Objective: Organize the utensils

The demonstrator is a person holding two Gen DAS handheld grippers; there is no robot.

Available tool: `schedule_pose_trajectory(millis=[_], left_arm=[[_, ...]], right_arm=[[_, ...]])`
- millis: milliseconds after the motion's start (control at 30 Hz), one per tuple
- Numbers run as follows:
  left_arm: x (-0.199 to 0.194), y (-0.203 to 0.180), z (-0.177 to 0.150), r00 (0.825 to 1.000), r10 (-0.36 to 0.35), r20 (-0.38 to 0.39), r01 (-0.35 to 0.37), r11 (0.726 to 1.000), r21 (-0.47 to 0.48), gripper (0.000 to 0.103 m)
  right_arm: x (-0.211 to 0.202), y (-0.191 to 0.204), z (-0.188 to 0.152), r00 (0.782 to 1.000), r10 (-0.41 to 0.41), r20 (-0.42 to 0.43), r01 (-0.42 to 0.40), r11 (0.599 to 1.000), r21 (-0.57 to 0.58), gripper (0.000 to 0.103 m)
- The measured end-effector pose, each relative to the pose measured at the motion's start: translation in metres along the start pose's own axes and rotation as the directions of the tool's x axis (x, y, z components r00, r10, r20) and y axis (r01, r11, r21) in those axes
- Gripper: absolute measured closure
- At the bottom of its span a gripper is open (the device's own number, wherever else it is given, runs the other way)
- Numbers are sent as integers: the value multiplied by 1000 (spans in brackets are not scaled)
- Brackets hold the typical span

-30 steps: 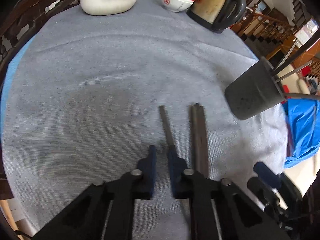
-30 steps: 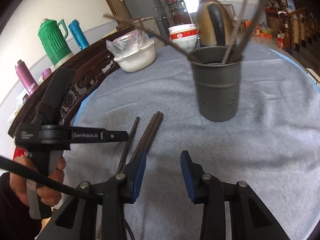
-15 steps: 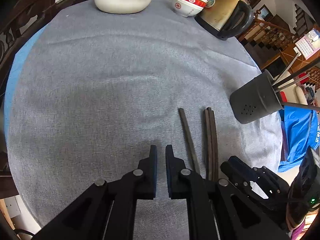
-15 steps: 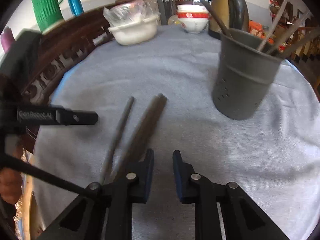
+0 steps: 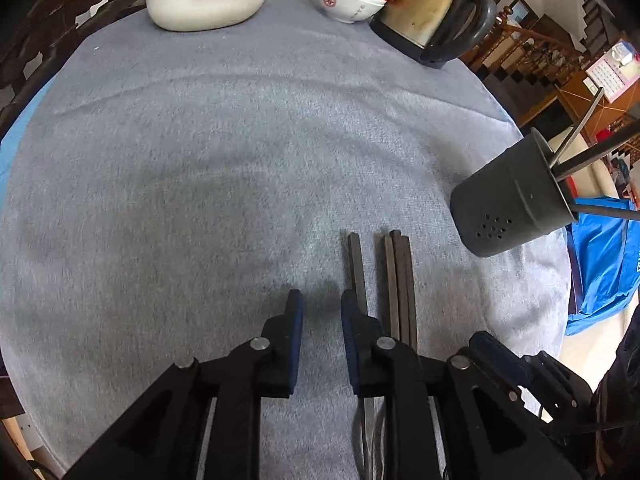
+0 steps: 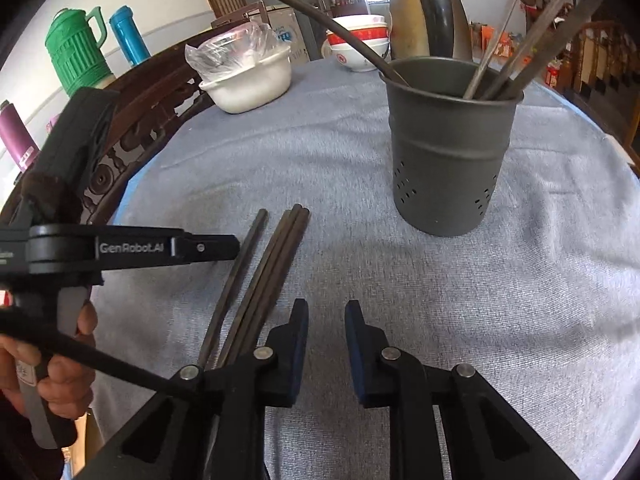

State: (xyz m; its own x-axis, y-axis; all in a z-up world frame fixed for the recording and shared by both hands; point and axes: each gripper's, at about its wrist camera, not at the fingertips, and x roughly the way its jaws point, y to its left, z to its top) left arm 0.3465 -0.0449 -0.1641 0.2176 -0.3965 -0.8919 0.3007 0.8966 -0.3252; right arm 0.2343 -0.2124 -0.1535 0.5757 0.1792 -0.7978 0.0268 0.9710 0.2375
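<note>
So we've got both tools hovering empty, left tool [image 5: 321, 312] opening, right tool [image 6: 326, 320] slightly apart, over the chopsticks [image 6: 264, 268] lying flat on the tabletop [image 6: 520, 300] near the holder [image 6: 448, 168], probably lining up a pick.

Two hand-held grippers angle steeply downward, side by side. The left gripper [image 5: 321, 310], filling the lower centre of its own view, has its blue-padded jaws opening, a narrow gap between them and nothing in it. The right gripper [image 6: 326, 320], at the bottom centre of its view, holds its jaws a little apart, also with nothing between the pads. At the lower left of the right view, the person's left hand [image 6: 48, 368] wraps around the left gripper's handle, fingers curled tight.
</note>
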Motion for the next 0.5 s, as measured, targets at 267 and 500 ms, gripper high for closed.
schedule_pose_trajectory(millis=[267, 500], left_arm=[[-4, 18, 3, 1000, -20, -10, 20, 1000, 3, 96], [-17, 28, 6, 999, -52, 6, 53, 998, -38, 95]], right_arm=[[9, 17, 8, 995, 91, -39, -91, 996, 10, 81], [17, 39, 4, 998, 10, -63, -16, 995, -103, 80]])
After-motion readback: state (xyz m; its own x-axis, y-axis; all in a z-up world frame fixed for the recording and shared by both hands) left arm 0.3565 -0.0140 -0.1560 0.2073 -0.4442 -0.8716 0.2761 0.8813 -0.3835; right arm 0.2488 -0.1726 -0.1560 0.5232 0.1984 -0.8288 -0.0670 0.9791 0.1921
